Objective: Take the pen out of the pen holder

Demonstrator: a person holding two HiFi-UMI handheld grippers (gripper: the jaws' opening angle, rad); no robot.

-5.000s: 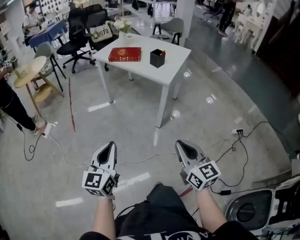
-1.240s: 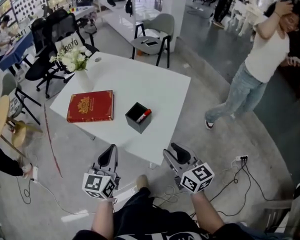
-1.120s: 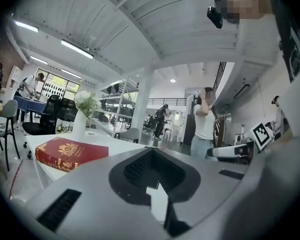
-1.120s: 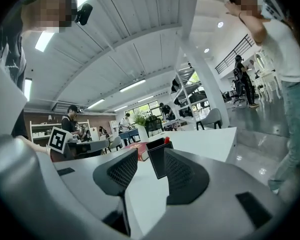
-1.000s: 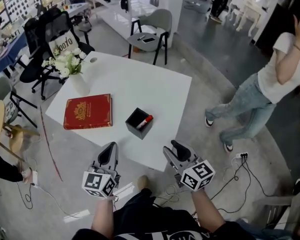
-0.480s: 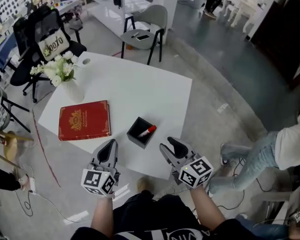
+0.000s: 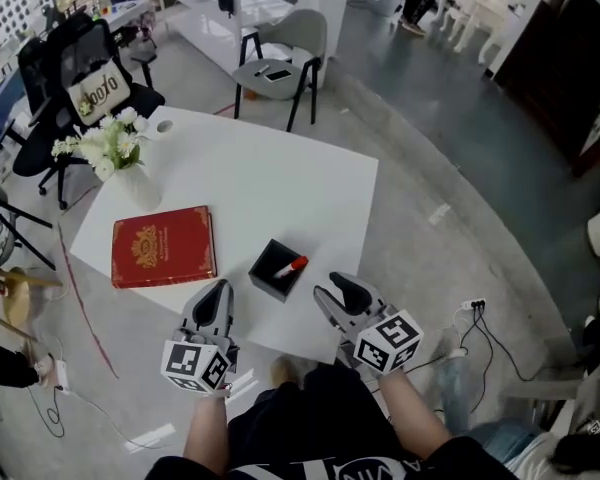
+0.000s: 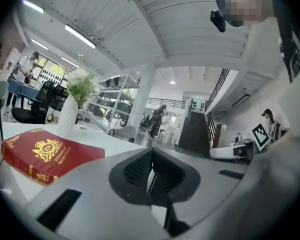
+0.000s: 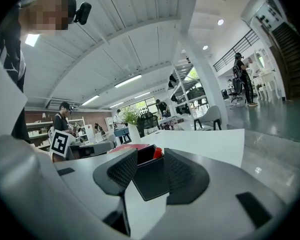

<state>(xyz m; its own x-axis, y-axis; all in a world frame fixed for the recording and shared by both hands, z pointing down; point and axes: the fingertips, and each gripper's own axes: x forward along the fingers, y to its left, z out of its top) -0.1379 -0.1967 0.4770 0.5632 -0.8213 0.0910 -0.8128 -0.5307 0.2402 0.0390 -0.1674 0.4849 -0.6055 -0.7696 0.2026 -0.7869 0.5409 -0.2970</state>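
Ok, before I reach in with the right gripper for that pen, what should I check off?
1. Pen in the pen holder, red end poking out: ok.
2. Right gripper jaws apart, gripping nothing: ok.
3. Right gripper aimed at the holder, which the right gripper view frames between the jaws: ok.
4. Right gripper at the pen: not ok, it is short of the holder, at the near edge of the table.
5. Left gripper jaws together, empty, off to the holder's side: ok.
6. Red book apart from the holder: ok.
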